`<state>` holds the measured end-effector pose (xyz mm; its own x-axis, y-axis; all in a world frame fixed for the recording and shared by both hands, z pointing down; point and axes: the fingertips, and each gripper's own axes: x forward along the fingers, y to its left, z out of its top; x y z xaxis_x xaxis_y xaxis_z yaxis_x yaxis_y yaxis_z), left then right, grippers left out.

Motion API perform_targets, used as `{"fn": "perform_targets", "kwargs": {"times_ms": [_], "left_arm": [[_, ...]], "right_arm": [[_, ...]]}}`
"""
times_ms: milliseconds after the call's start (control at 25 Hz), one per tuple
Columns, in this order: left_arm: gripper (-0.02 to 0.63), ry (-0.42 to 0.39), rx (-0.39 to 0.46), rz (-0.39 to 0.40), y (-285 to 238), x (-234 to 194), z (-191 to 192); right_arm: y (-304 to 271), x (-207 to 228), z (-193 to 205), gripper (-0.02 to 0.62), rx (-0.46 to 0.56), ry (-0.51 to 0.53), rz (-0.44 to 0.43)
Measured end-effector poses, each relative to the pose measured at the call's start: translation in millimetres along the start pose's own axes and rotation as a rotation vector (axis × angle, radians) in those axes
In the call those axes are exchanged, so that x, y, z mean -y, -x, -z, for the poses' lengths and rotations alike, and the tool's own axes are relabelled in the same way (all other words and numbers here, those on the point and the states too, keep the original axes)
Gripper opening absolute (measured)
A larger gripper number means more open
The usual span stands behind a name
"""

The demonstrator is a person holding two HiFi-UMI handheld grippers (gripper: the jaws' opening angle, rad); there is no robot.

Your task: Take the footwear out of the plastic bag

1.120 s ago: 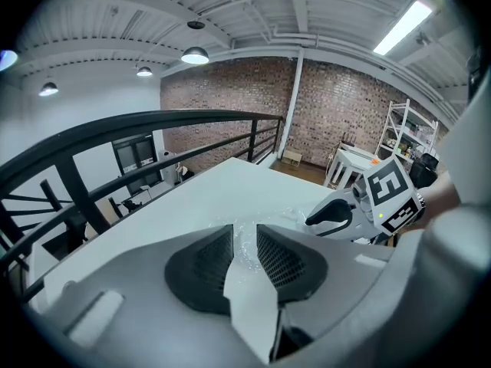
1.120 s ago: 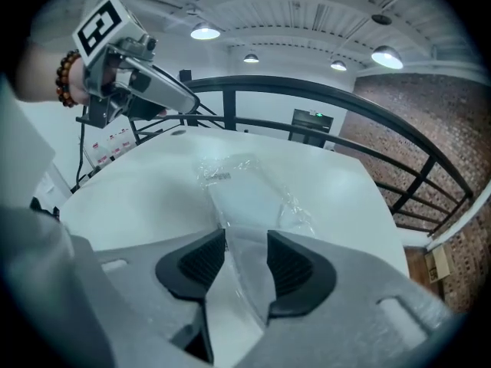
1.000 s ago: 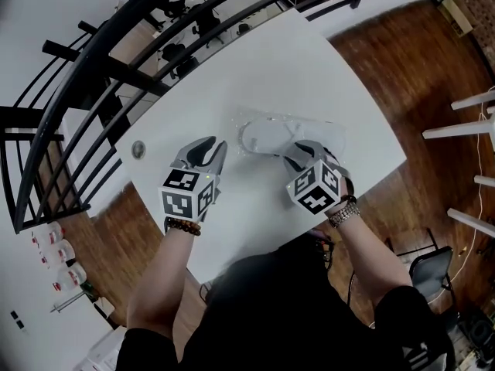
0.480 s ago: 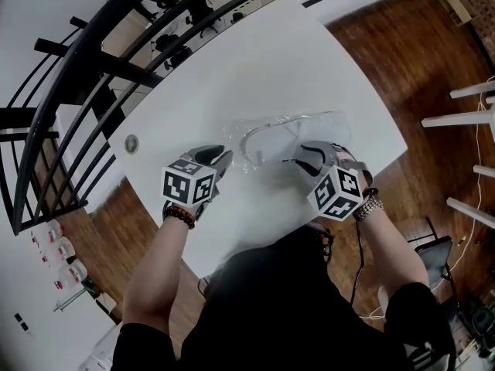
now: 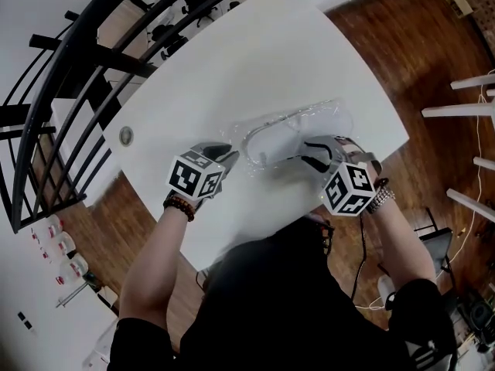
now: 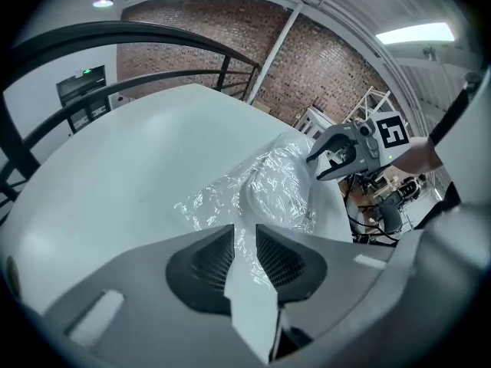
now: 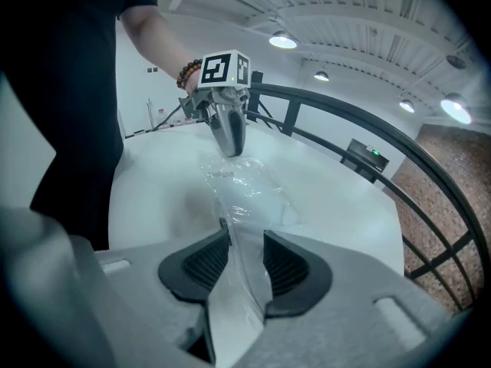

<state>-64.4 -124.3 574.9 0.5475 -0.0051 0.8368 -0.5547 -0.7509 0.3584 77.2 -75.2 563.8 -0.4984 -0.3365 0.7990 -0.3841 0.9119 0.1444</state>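
White table (image 5: 255,60) bears a crinkled plastic bag (image 5: 331,116) enclosing white footwear (image 5: 272,139).

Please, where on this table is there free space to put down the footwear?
The wide far part of the table, from the plastic bag to the far edge, is bare. Left of the bag only a small round disc sits. Around the footwear in the bag, toward the person, it is crowded.
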Motion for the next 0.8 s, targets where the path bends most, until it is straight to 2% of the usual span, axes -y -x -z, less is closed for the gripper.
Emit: {"fn": "perform_targets", "kwargs": {"times_ms": [280,480,640,800], "left_arm": [[0.109,-0.019,-0.073,0.071,-11.9,14.0,11.3],[0.115,-0.035,-0.09,0.093,-17.6,20.7,10.9],[0.115,-0.083,-0.098,0.062,-19.9,19.7,9.8],[0.11,-0.203,-0.121,-0.029,-16.7,7.8,10.6]], "right_arm": [[2.4,1.2,-1.5,0.132,0.014,0.023,-0.014],[3.4,1.8,-1.6,0.132,0.03,0.026,-0.019],[3.8,0.3,-0.9,0.132,0.037,0.026,-0.023],[2.4,1.2,-0.5,0.132,0.042,0.027,-0.024]]}}
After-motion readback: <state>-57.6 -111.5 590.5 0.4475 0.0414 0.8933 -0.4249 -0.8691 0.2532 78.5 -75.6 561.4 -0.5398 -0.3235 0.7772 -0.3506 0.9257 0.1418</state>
